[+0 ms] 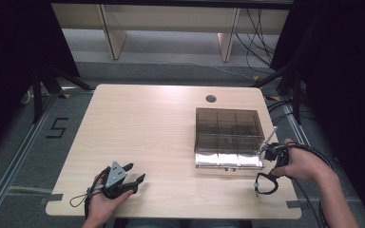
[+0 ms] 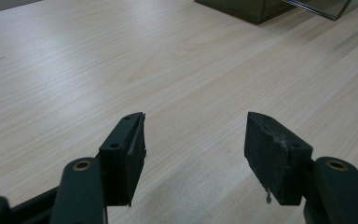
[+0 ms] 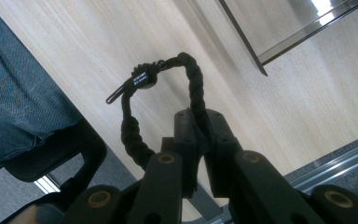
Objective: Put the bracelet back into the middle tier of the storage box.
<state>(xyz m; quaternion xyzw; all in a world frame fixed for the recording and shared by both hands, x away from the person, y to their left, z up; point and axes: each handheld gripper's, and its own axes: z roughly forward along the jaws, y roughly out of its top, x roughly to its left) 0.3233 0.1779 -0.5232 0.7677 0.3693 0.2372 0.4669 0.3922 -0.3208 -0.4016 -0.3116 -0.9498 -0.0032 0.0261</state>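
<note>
My right gripper (image 3: 199, 140): jaws pressed together on a black braided loop (image 3: 191, 91), which arches up from them and curls round to the left. Loop carries a small black tag (image 3: 140, 78) with white lettering, too small to read. Beneath: pale wood table (image 3: 121, 42). Upper right: corner of a clear box (image 3: 298, 23). Left: blue-grey cloth (image 3: 14, 88).

My left gripper (image 1: 132, 177) sat low in my left hand (image 1: 103, 202), its jaws spread wide with nothing between them. My right hand (image 1: 300, 164) held the right gripper (image 3: 200, 125) tilted downward, jaws closed tight on a black cord loop (image 3: 133, 128) that curled out ahead of them.
</note>
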